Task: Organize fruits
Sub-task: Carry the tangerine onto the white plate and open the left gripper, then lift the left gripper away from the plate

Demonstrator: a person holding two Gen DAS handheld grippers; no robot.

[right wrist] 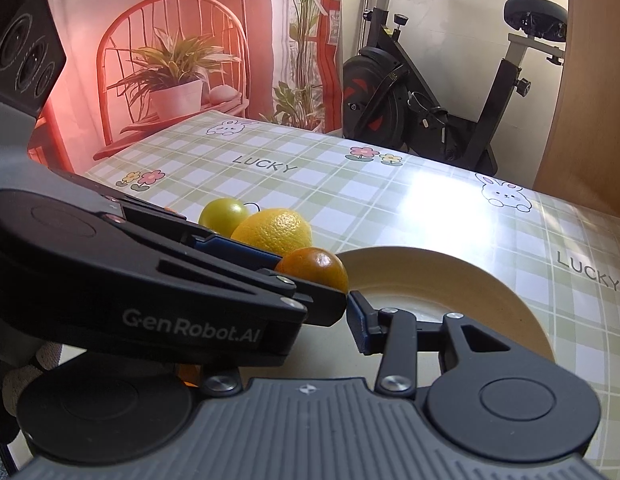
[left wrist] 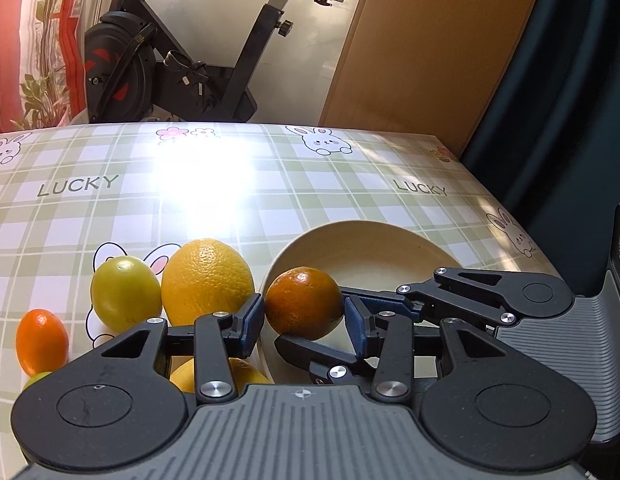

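Two tools crowd one orange (left wrist: 304, 303): left tool (left wrist: 304, 320) clenched on it over the near rim of the bowl (left wrist: 373, 240); right tool (left wrist: 351, 344) beneath, grip state unclear. Risk: linkages clash and the orange slips. Beyond, lemon (left wrist: 208, 282) and green fruit (left wrist: 125, 293) lie loose on the bench (left wrist: 349, 184).

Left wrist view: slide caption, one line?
Left gripper clamps an orange over the bowl; other fruit waits on the table.
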